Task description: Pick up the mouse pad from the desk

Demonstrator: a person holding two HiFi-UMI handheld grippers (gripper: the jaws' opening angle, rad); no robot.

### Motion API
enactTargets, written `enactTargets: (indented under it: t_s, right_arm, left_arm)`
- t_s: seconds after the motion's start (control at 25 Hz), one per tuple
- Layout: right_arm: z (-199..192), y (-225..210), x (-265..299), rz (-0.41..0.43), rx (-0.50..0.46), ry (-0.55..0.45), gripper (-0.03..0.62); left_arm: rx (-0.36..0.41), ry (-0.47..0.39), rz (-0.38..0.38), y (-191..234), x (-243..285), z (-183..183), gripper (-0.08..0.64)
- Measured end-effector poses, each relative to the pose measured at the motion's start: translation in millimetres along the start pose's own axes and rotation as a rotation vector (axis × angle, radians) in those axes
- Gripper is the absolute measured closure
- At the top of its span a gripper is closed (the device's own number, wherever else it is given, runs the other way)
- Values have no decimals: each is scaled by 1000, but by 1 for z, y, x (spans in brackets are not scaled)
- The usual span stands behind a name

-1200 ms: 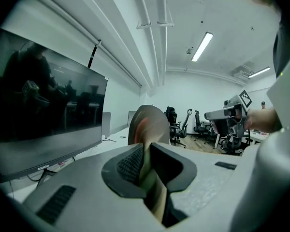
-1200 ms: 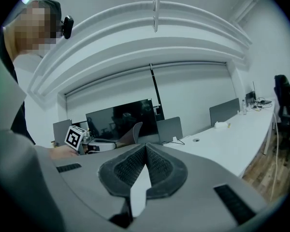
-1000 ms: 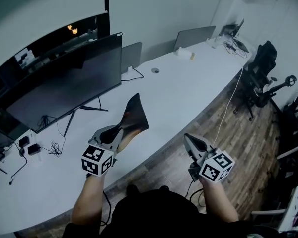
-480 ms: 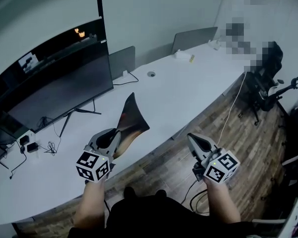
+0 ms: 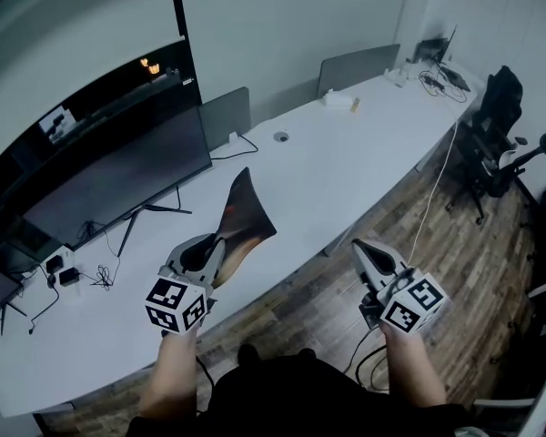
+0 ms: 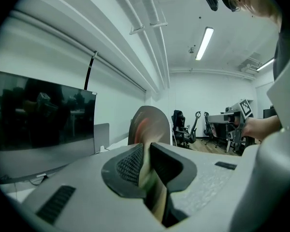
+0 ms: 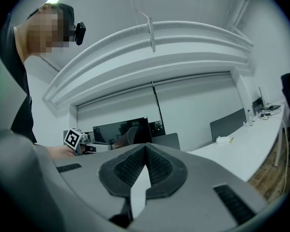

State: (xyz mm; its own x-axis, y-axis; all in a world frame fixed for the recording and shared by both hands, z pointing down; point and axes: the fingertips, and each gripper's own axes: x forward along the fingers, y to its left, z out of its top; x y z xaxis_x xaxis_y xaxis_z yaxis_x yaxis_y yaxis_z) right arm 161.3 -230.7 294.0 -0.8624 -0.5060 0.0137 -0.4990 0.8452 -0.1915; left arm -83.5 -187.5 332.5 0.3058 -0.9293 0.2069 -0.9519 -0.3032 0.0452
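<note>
The mouse pad (image 5: pixel 243 217), a dark floppy sheet with an orange-brown print, hangs in the air above the white desk (image 5: pixel 346 167). My left gripper (image 5: pixel 220 244) is shut on its near end. In the left gripper view the mouse pad (image 6: pixel 150 125) stands on edge between the jaws and rises beyond them. My right gripper (image 5: pixel 364 248) is shut with nothing in it, over the wooden floor in front of the desk. Its jaw tips meet in the right gripper view, where the left gripper (image 7: pixel 77 140) shows at the far left.
A large dark monitor (image 5: pixel 118 185) stands on the desk at the left, with cables and small chargers (image 5: pixel 59 271) beside it. Grey divider panels (image 5: pixel 357 66) line the back edge. Office chairs (image 5: pixel 496 121) stand at the right on the wooden floor (image 5: pixel 455 253).
Both grippers have drawn slightly back from the desk and risen a little, the left one carrying the mouse pad. The head view has shifted a little.
</note>
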Motion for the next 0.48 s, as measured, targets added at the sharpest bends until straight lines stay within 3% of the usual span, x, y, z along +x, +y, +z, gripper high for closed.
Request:
enactTargets:
  t_s: [0.48]
  right_arm:
    - [8, 6, -2, -37, -55, -26, 589]
  left_arm:
    - [6, -4, -7, -5, -5, -1, 503]
